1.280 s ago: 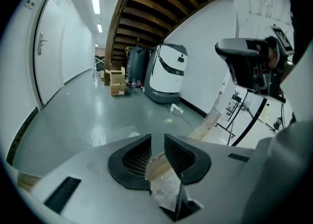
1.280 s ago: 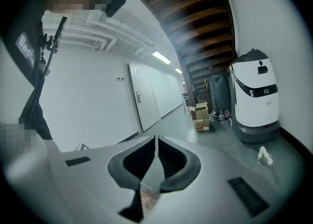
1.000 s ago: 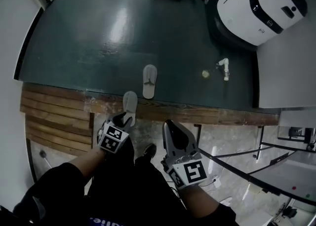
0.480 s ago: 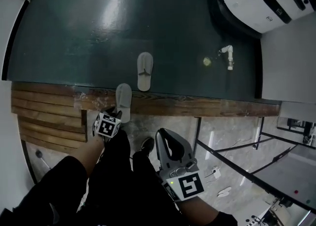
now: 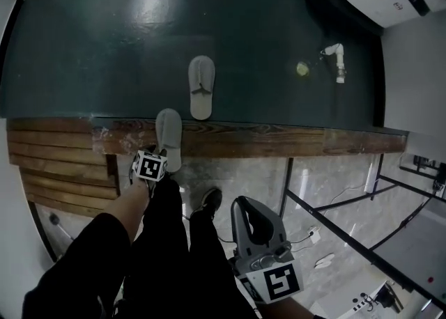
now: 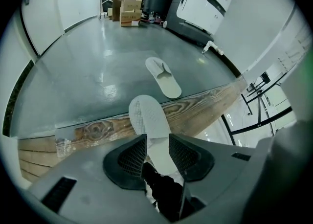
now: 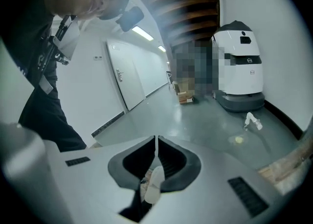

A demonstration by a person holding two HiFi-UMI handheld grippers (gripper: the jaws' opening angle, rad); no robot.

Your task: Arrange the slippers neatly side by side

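left hand-held gripper [image 6: 156, 140] jaws wide, loose round heel of nearest slipper [image 6: 145, 119], second slipper [image 6: 164, 78] ahead, bit to its right, right hand-held gripper [image 7: 156, 141] clenched, empty

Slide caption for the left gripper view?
Left gripper, jaws open, straddles the near slipper across the wooden strip; the second slipper lies beyond on dark floor.

**Head view:** looks steeply down from high above the wooden edge [image 5: 279, 140].
**Left gripper view:** sits low and close at that edge, facing across it. It shares the near slipper [image 5: 168, 136] and far slipper [image 5: 201, 86] with the head view.
**Right gripper view:** is held higher, short of the edge, facing the white machine [image 7: 239, 61] far beyond it.
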